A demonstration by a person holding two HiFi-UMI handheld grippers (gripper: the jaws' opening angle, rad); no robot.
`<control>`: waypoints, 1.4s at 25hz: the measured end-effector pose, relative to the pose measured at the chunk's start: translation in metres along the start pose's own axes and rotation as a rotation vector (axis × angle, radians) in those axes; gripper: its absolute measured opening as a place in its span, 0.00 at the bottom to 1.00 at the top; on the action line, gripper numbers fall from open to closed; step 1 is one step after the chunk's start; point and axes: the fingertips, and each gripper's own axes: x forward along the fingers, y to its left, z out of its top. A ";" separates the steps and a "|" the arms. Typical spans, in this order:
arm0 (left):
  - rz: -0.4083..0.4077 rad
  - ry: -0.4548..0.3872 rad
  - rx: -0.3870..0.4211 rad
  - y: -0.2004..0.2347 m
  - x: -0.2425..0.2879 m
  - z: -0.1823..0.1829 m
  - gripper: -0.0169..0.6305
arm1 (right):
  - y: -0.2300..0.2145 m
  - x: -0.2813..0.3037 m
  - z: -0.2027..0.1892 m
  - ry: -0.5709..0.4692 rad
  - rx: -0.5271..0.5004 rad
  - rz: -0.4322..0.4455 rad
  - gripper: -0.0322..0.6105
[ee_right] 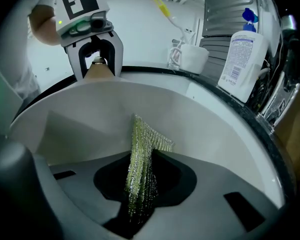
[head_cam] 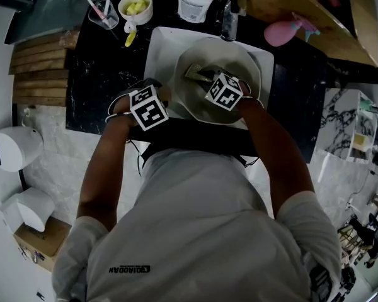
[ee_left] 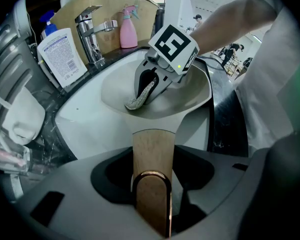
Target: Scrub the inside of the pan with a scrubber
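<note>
A white pan (head_cam: 239, 58) rests in the square white sink (head_cam: 160, 46). Its wooden handle (ee_left: 152, 159) runs between the jaws of my left gripper (ee_left: 151, 199), which is shut on it at the pan's near left side. My right gripper (ee_right: 140, 204) is shut on a green-silver mesh scrubber (ee_right: 142, 159) whose free end touches the pan's inner wall (ee_right: 200, 129). In the left gripper view the scrubber (ee_left: 140, 98) hangs from the right gripper (ee_left: 152, 84) inside the pan (ee_left: 190, 96). From the head view both grippers (head_cam: 148, 106) (head_cam: 223, 90) sit over the pan.
A chrome faucet (ee_left: 92, 31) stands behind the sink. A white soap bottle (ee_right: 242, 59) and a pink spray bottle (ee_left: 128, 26) sit on the black counter (head_cam: 97, 87). A cup with toothbrushes (head_cam: 104, 12) and a white bowl (head_cam: 135, 6) stand at the back left.
</note>
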 end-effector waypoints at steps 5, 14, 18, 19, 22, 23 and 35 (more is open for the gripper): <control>0.000 0.001 0.001 0.000 0.000 0.000 0.39 | 0.013 -0.004 0.003 -0.012 -0.001 0.034 0.19; 0.005 -0.003 0.004 0.000 0.000 0.001 0.39 | 0.042 -0.012 0.007 -0.028 -0.008 0.127 0.19; 0.007 -0.004 0.005 0.000 0.000 0.001 0.39 | 0.053 -0.015 0.007 -0.029 -0.009 0.153 0.19; 0.007 -0.004 0.006 0.000 0.000 0.001 0.39 | 0.055 -0.015 0.008 -0.027 -0.015 0.161 0.19; 0.009 -0.003 0.007 0.000 0.000 0.001 0.39 | 0.063 -0.016 0.010 -0.015 -0.026 0.203 0.19; 0.009 -0.003 0.007 0.000 0.000 0.001 0.39 | 0.066 -0.017 0.010 -0.011 -0.028 0.222 0.19; 0.009 -0.001 0.008 -0.001 0.000 0.001 0.38 | 0.098 -0.030 -0.005 0.055 0.097 0.482 0.19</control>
